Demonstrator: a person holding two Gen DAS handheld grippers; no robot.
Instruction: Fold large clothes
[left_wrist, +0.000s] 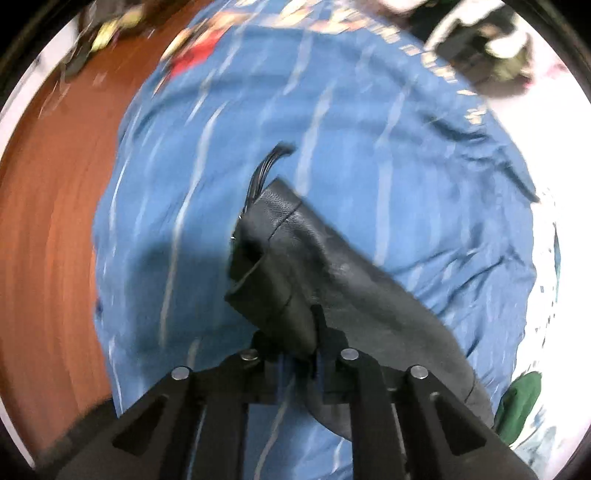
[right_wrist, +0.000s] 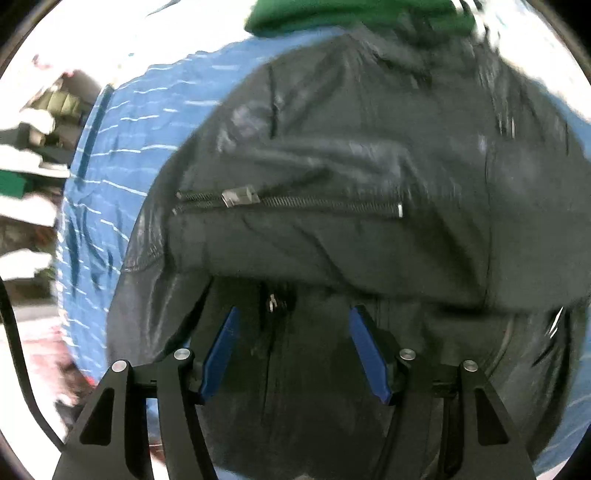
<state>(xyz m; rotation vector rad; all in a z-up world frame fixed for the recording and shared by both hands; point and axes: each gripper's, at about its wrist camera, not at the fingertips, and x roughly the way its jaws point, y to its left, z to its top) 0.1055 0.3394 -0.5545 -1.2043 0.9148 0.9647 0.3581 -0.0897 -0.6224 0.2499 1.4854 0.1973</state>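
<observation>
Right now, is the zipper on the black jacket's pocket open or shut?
Shut, mostly. In the right wrist view the pocket zipper on the black jacket shows meshed teeth right of the pull; the short stretch left of it looks parted.

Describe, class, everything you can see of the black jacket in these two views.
The black jacket looks like grained leather, creased and rumpled, lying on a blue striped sheet. A metal zip runs across it, its pull partly along. One sleeve, seamed with a ribbed cuff, is pinched in the shut left gripper. The right gripper hangs open above the body, its blue pads apart. Green cloth lies beyond.
</observation>
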